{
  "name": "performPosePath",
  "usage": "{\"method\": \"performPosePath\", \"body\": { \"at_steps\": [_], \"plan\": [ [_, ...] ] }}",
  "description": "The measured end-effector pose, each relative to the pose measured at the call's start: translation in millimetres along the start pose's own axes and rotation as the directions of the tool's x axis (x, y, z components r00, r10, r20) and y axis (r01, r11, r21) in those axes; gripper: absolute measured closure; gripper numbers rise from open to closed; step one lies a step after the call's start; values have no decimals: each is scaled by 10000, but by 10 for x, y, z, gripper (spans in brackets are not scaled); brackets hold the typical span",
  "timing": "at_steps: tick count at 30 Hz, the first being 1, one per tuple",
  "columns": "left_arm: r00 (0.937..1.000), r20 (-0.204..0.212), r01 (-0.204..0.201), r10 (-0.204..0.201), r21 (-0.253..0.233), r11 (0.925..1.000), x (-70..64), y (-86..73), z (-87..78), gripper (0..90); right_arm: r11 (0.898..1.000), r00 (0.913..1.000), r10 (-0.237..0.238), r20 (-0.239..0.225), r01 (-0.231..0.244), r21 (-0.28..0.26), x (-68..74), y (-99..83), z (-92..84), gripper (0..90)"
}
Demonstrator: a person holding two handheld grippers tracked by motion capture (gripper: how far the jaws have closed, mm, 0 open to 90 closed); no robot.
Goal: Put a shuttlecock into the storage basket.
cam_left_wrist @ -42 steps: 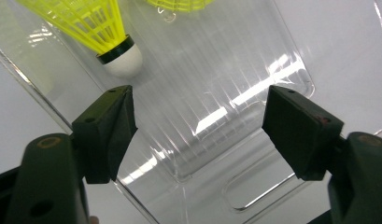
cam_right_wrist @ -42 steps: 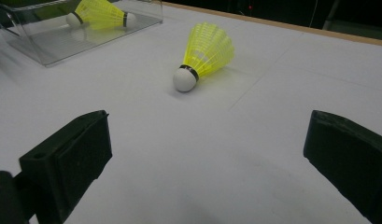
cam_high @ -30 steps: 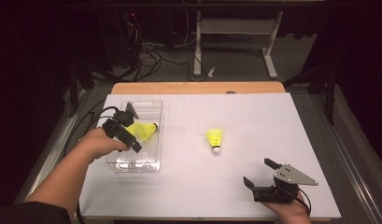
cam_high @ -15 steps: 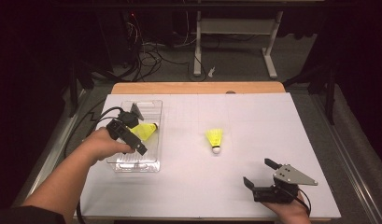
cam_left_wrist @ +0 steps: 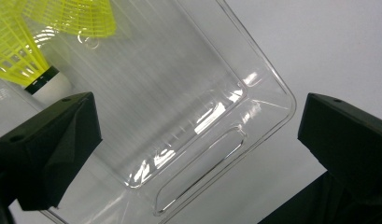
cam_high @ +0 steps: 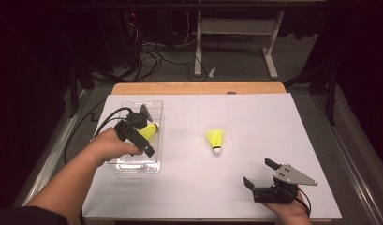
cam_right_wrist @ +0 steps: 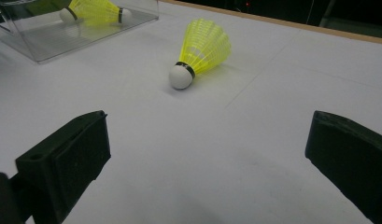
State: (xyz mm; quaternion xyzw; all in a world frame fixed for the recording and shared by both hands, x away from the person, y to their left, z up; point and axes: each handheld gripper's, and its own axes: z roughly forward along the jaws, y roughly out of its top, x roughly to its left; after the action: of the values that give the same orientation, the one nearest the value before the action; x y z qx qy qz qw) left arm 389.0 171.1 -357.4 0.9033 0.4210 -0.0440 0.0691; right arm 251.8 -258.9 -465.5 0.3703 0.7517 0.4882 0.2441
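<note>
A yellow shuttlecock point(cam_high: 150, 130) lies in a clear plastic tray point(cam_high: 133, 165) at the table's left. My left gripper point(cam_high: 144, 138) hovers over that tray. In the left gripper view its jaws point(cam_left_wrist: 198, 116) stand wide and have just been opening, with only the tray's corner point(cam_left_wrist: 254, 98) below them. The shuttlecock point(cam_left_wrist: 16, 51) lies past the left jaw, untouched. A second yellow shuttlecock point(cam_high: 216, 139) lies on the white sheet mid-table, cork toward me. My right gripper point(cam_high: 258, 171) rests open near the front edge, facing that shuttlecock point(cam_right_wrist: 200, 51) from a distance, with nothing between its jaws point(cam_right_wrist: 207, 130).
A white sheet point(cam_high: 254, 117) covers the table, with a wooden edge point(cam_high: 194, 87) at the back. The left gripper's black cable point(cam_high: 105, 123) loops off the left side. Dark floor, cables and a desk frame point(cam_high: 236, 33) lie beyond.
My left hand has shifted slightly to the right over the tray. The shuttlecock in the tray stays where it was. The right gripper has not moved.
</note>
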Motion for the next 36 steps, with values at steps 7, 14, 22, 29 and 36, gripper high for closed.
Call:
{"method": "performPosePath", "body": {
  "at_steps": [7,14,22,29,36],
  "plan": [
    [9998,22,-219,219,-54,9997,-96,30,12,6,10000,10000,10,32,-10,69,-2,-12,0,7],
    [9990,135,-425,428,-238,9988,-237,49,19,6,9999,10000,-65,6,65,126,15,-21,3,7],
    [9967,237,-775,782,-279,9966,-438,85,52,7,9999,10000,-73,-5,73,133,25,-24,5,7],
    [9938,226,-1078,1085,-306,9937,-619,147,83,7,9999,10000,-63,13,63,138,24,-26,7,7],
    [9927,235,-1175,1181,-259,9927,-644,176,112,7,10000,10000,-60,74,60,71,33,-14,12,7]
  ]
}}
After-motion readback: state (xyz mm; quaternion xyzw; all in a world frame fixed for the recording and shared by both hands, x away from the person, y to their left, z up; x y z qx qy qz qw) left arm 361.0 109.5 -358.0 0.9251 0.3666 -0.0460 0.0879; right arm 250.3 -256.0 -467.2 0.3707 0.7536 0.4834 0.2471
